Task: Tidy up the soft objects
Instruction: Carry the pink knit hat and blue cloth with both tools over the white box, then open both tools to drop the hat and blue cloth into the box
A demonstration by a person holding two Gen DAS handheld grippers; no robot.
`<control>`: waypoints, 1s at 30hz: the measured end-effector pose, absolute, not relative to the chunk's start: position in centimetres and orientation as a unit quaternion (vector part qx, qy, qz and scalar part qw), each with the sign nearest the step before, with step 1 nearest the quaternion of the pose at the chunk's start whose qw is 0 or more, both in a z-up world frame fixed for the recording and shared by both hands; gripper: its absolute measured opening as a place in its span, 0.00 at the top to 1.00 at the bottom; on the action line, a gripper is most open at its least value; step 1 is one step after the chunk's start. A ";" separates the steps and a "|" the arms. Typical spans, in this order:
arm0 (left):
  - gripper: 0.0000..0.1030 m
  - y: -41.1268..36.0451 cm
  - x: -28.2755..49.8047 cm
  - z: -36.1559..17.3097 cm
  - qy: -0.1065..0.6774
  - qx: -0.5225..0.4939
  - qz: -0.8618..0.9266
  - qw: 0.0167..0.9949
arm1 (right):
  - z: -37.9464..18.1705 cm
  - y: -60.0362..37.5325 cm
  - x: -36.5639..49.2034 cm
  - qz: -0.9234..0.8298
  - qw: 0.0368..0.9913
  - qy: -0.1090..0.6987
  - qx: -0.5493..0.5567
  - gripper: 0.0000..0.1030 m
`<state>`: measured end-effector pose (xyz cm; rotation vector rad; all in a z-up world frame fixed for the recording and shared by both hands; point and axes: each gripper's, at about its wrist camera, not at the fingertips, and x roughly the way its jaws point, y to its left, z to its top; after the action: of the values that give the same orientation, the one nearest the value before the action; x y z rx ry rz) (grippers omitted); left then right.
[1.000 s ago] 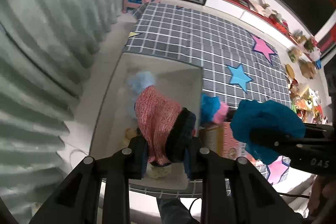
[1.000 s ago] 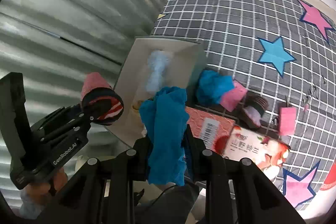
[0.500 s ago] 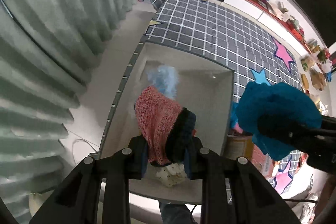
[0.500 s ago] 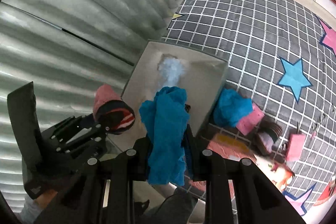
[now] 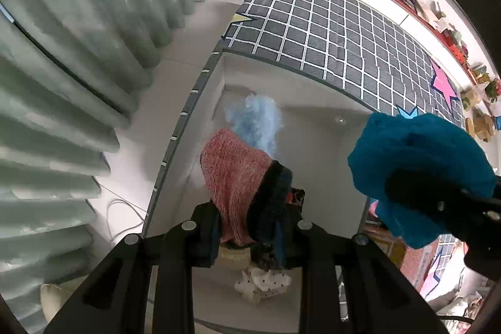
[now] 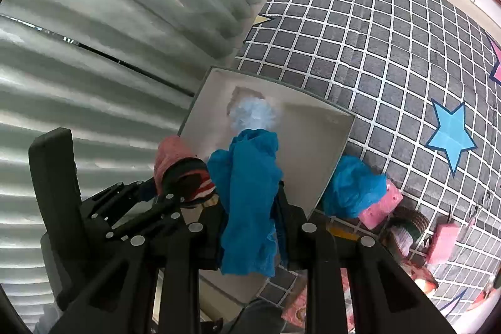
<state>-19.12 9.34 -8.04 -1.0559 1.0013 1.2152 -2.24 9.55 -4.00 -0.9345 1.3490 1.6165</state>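
Teal fleece fills our right gripper [image 6: 250, 227]: its jaws are clamped tight on a teal cloth [image 6: 247, 193] that bunches above the fingers and hangs in a loose tail below them. Our left gripper [image 5: 250, 224] is likewise closed on a pink knit sock [image 5: 233, 174] with a dark cuff, the sock standing up out of the jaws, toe end away from us. Taking the white box [image 5: 350, 121] as landmark: both grippers point steeply down, and the sock sits over the box's interior, toward its curtain-side wall, while the teal cloth hangs over the box's opposite half, close to the rim that faces the checked mat [image 6: 375, 36]. Inside the box we see a pale blue fluffy piece [image 5: 256, 121] against the far wall and a white dotted fabric [image 5: 261, 280] at the near end, under the left gripper. We judge the left hand nearer to a clean drop, since the sock lies fully inside the rim line. Outside the box, just beside its mat-side wall, another teal bundle [image 6: 353, 190] and a pink sponge-like block [image 6: 380, 205] wait on the mat.
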 end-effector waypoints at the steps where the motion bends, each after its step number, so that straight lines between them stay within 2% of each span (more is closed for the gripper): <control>1: 0.72 9.4 -19.1 -8.2 0.430 -0.453 0.520 0.583 | -4.2 9.8 -2.3 0.639 0.407 0.536 -0.372 0.74; 30: 0.70 10.8 -19.3 -10.4 0.444 -0.465 0.504 0.577 | -6.9 11.5 -3.4 0.618 0.405 0.548 -0.392 0.74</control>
<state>-19.31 10.76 -10.38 -1.0870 1.0384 1.1792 -3.38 11.55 -6.91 -0.9904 1.3830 1.5606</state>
